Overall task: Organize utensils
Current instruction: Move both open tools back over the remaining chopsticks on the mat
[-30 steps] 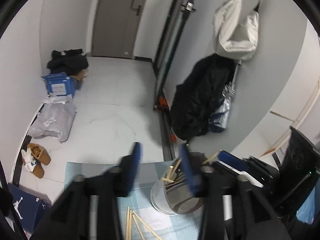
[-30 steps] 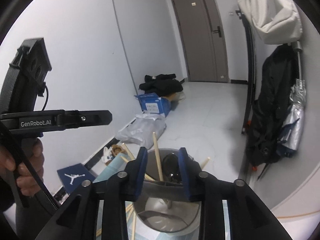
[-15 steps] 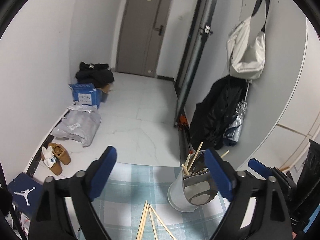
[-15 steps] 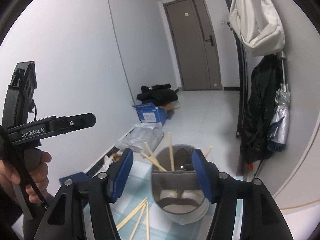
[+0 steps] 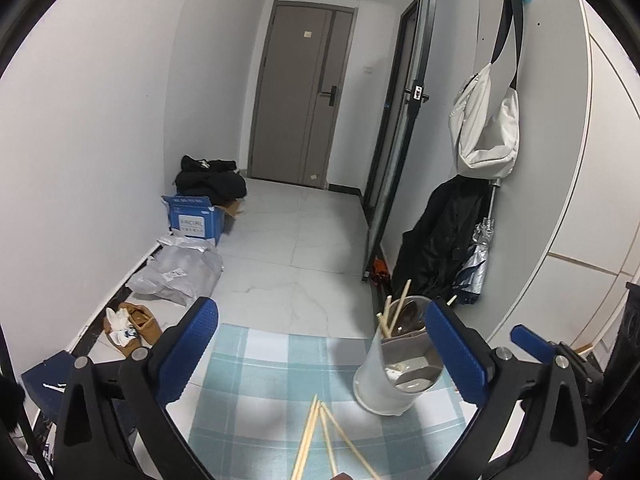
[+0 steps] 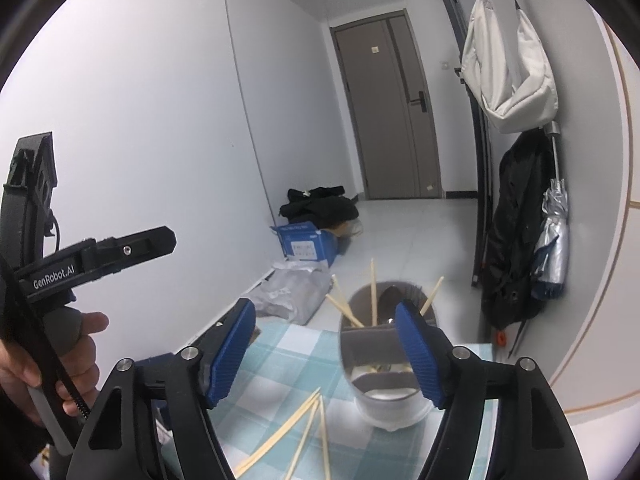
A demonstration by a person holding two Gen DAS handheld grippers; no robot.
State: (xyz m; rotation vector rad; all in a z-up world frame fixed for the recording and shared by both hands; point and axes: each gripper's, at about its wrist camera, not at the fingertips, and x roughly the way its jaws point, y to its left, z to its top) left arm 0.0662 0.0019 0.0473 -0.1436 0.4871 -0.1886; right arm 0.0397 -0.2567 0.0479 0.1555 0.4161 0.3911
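A grey-and-white utensil holder (image 5: 394, 376) stands on the blue checked cloth (image 5: 264, 384), with several wooden chopsticks (image 5: 394, 312) and a dark spoon in it. It also shows in the right wrist view (image 6: 384, 360). Several loose chopsticks (image 5: 320, 436) lie on the cloth in front of it, also seen in the right wrist view (image 6: 304, 428). My left gripper (image 5: 320, 356) is open and empty, above the cloth, left of the holder. My right gripper (image 6: 328, 352) is open and empty, just left of the holder.
The cloth's far edge (image 5: 292, 330) drops to a tiled floor. On the floor are a blue box (image 5: 194, 220), grey bags (image 5: 180, 272) and shoes (image 5: 132, 322). A black jacket (image 5: 440, 240) and white bag (image 5: 486, 128) hang on the right wall. The left gripper's body (image 6: 80, 264) stands at left.
Both grippers have opened wide and drawn back and up from the holder. The holder, held by the right gripper a second ago, now stands free on the cloth.
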